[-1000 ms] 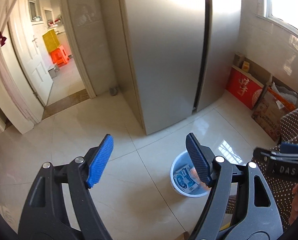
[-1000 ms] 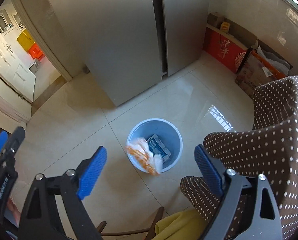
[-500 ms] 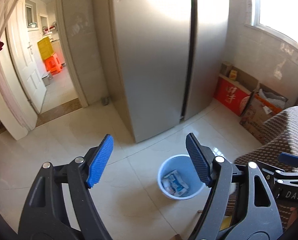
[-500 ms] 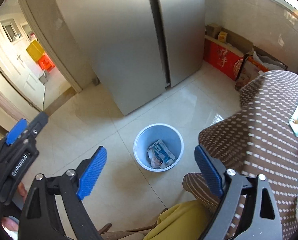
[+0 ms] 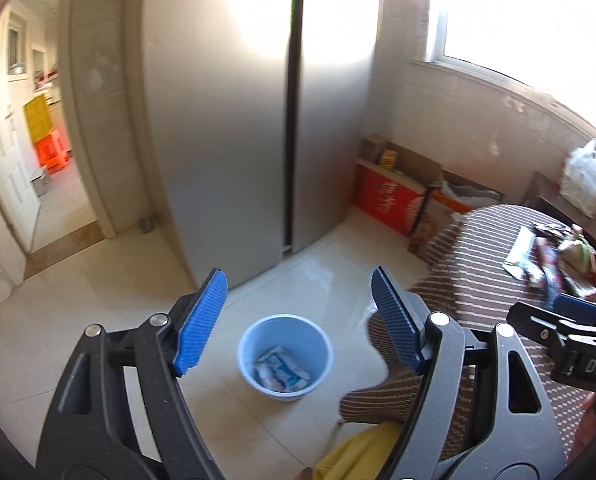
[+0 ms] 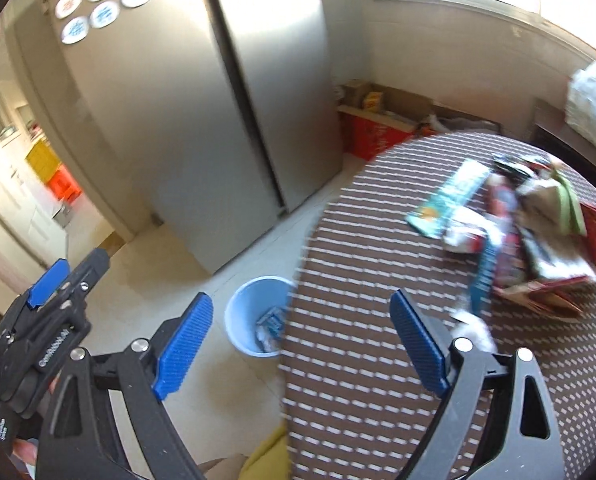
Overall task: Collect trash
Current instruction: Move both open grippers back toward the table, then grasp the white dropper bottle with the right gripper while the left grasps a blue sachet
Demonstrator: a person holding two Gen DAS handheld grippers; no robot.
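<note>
A light blue bin (image 5: 285,356) stands on the tiled floor with wrappers inside; it also shows in the right wrist view (image 6: 254,326), partly hidden by the table edge. A pile of wrappers and packets (image 6: 517,232) lies on the brown dotted tablecloth (image 6: 377,360); the same pile shows at the right of the left wrist view (image 5: 557,264). My left gripper (image 5: 298,320) is open and empty, high above the bin. My right gripper (image 6: 298,344) is open and empty over the table's near edge, short of the pile.
A steel two-door fridge (image 5: 258,120) stands behind the bin. Red and cardboard boxes (image 5: 389,196) line the wall under the window. A white plastic bag (image 6: 589,112) sits at the far right. A doorway (image 5: 38,160) opens at left. A yellow cushion (image 5: 361,452) lies below.
A wrapper fell from the right gripper into the bin. Both grippers then rose and swung right, bringing the table and its pile into view. Both stayed open.
</note>
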